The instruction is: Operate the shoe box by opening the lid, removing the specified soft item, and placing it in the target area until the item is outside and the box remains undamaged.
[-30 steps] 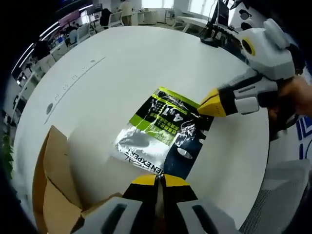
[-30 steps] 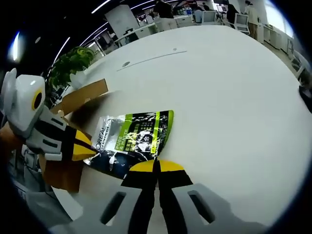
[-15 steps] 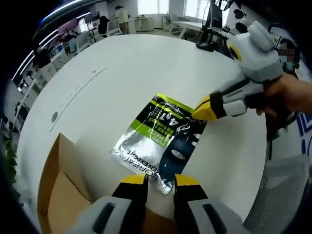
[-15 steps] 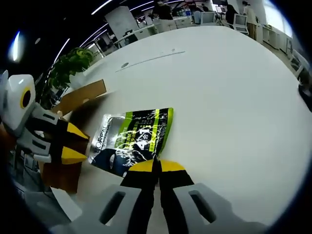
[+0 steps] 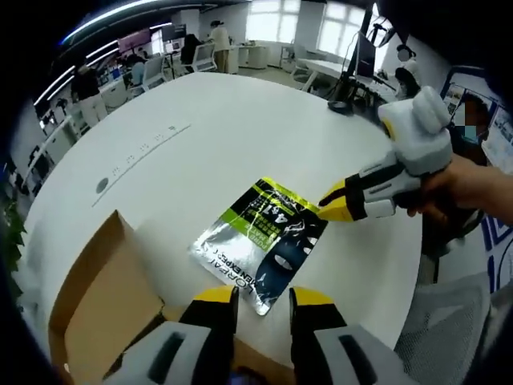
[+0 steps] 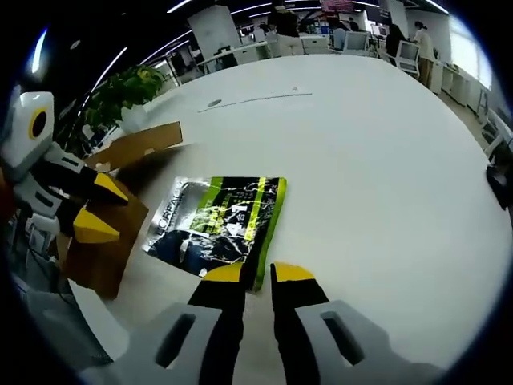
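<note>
Pouch out and laid flat — we judge this the release step.

The foil pouch (image 5: pixel 260 247) lies on the white tabletop (image 5: pixel 200 120), just beside the opened cardboard shoe box (image 5: pixel 96 297). Our left tool (image 5: pixel 258 295) and right tool (image 6: pixel 256 273) hover at its edges, jaws parted, gripping nothing — next we would draw both clear without nudging the box.

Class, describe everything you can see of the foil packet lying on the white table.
The foil packet is a flat, shiny sachet, silver and dark with a lime-green panel and printed lettering. It lies flat on the white table, outside the cardboard box. Neither open hand-held gripper touches it: the left and right each hover at an edge.
</note>
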